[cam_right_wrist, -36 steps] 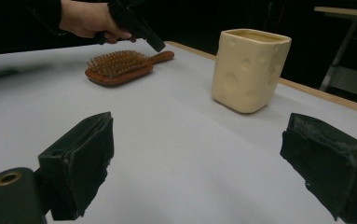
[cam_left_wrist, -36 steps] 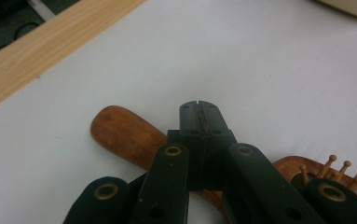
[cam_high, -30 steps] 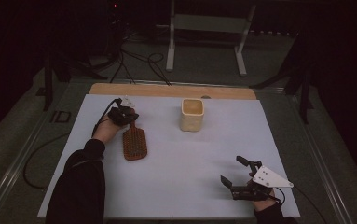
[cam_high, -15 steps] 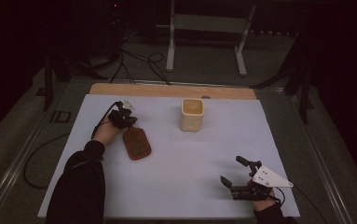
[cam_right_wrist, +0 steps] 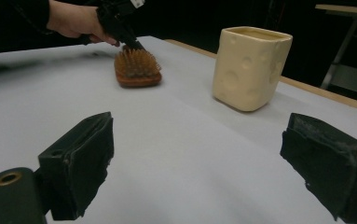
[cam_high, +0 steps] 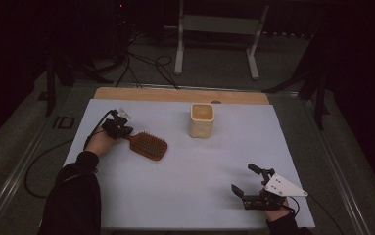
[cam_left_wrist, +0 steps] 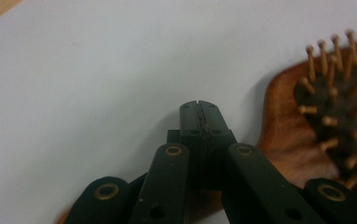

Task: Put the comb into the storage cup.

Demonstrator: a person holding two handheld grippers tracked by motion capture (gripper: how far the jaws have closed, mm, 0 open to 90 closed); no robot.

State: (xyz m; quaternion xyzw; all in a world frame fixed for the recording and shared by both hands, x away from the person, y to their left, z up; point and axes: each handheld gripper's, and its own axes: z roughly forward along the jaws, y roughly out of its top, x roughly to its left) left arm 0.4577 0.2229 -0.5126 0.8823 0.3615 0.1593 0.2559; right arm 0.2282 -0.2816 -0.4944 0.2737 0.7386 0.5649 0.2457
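Item one: my left gripper (cam_high: 125, 131), at the bench's (cam_high: 185, 196) left rear, jaws pressed together on the handle of a wooden paddle hairbrush (cam_high: 148, 146) that lies bristles-up on the white surface, head pointing toward the middle. Item two: my right gripper (cam_high: 247, 182), at the near right corner, jaws spread wide and holding nothing. Item three: a cream dimpled cup (cam_high: 201, 120), upright toward the bench's rear centre, apart from the brush.
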